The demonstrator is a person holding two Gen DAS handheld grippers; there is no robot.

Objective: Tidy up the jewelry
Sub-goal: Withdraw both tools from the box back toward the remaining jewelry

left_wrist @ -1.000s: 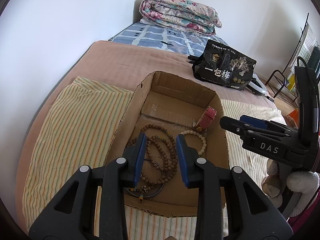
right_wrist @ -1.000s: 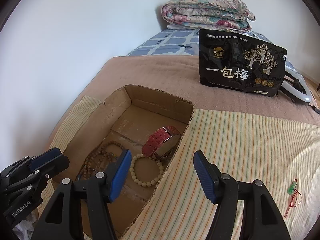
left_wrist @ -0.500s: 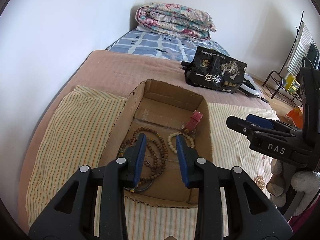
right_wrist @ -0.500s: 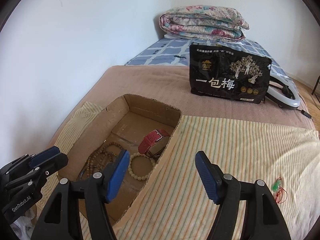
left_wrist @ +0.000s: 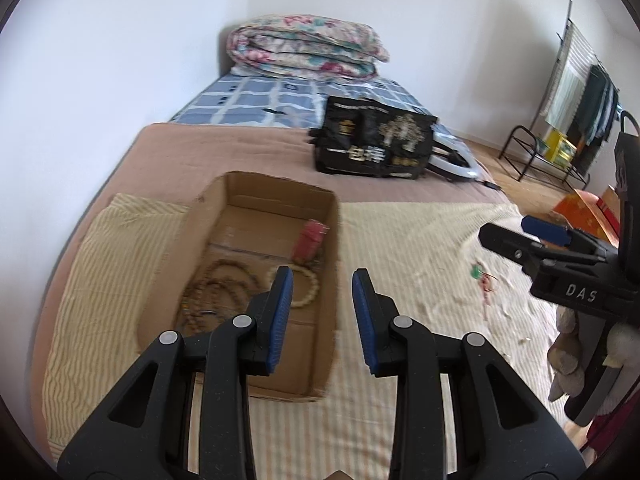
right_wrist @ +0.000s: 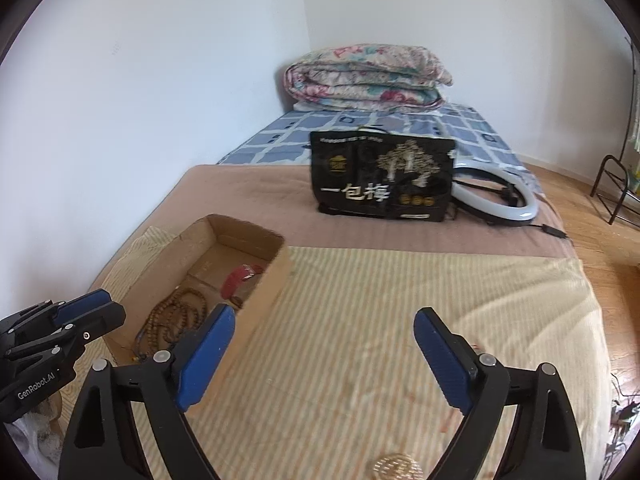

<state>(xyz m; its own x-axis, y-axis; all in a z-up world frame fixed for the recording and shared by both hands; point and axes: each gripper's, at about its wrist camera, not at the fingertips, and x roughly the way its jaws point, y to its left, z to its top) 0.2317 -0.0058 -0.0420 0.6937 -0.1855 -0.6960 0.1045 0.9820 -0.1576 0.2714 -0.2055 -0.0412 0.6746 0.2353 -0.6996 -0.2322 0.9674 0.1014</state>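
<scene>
An open cardboard box (left_wrist: 276,196) lies on the striped cloth. Inside it are brown bead strands (left_wrist: 216,288), a cream bead bracelet (left_wrist: 310,286) and a red watch strap (left_wrist: 310,236). My left gripper (left_wrist: 322,280) hovers above the box's near right corner, open by a narrow gap with nothing between the pads. My right gripper (right_wrist: 325,316) hangs over the cloth to the right of the box (right_wrist: 272,276); its jaws are opening wide and hold nothing. A green pendant on a red cord (left_wrist: 480,276) lies loose on the cloth. A gold piece (right_wrist: 398,466) shows below the right gripper.
A black snack bag (left_wrist: 376,144) stands on the brown blanket behind the box, with a ring light (right_wrist: 500,200) beside it. A folded floral quilt (left_wrist: 304,48) sits at the head of the bed. The bed's right edge drops to wooden floor (right_wrist: 592,232), where a metal rack (left_wrist: 552,148) stands.
Both grippers have drawn back and up from the box, which now looks smaller and farther. The right jaws have spread much wider. The left jaws keep the same narrow gap.
</scene>
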